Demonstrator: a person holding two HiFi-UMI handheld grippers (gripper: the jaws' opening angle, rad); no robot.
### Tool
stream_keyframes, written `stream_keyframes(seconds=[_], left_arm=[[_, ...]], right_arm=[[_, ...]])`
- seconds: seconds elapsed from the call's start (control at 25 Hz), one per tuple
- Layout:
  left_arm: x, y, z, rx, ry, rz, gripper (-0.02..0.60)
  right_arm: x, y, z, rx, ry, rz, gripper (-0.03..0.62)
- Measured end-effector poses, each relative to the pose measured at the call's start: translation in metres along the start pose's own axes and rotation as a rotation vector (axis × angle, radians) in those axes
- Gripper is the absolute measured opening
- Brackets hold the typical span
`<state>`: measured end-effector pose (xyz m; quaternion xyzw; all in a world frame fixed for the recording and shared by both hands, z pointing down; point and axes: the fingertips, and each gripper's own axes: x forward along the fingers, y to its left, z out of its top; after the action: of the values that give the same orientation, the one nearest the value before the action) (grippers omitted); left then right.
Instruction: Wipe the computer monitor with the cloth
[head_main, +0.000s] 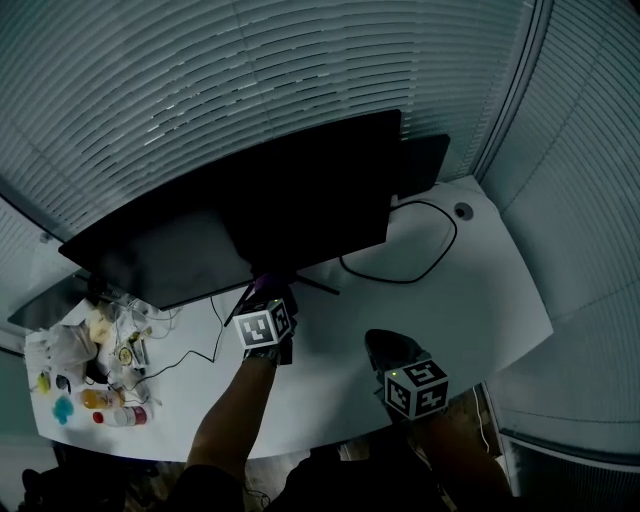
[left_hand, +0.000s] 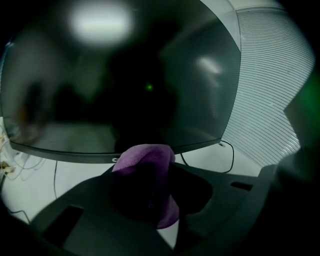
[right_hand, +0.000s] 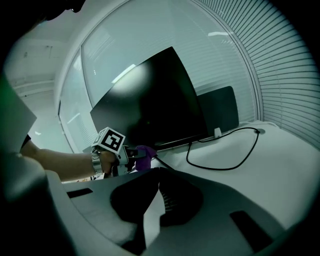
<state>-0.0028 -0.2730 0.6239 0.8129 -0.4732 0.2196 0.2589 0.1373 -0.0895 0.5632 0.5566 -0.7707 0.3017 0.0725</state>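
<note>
The left claw (left_hand: 149, 186) is clamped on the purple cloth (left_hand: 148, 162), which sits right at the bottom edge of the dark monitor (head_main: 250, 215), while the right claw (right_hand: 159, 184) hovers closed and empty over the white worktop (head_main: 470, 290)

Tiny, indistinct clutter (head_main: 100, 365) near the monitor (head_main: 250, 210)
</note>
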Motion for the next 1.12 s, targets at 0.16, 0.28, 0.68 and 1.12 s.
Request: stream_keyframes(seconds=[0.16,0.28,0.68,1.12], left_arm=[[0.015,-0.031,0.002,0.012,0.003,-0.032,0.071],[0.022,-0.054,0.006,0.028,0.006,-0.045,0.071],[0.051,-0.117,0.011,0.054,0.01,-0.101,0.071],[0.078,-0.176,0.016,0.084,0.024,-0.146,0.072]], right_arm=[[-0.014,-0.022,0.0,0.012,-0.003,-0.023,0.025],[-0.023,-0.037,0.001,0.021,-0.009,-0.038,0.024],[-0.036,-0.079,0.006,0.039,-0.013,-0.053,0.025],[-0.055,-0.121,0.014,0.048,-0.024,-0.077,0.024]])
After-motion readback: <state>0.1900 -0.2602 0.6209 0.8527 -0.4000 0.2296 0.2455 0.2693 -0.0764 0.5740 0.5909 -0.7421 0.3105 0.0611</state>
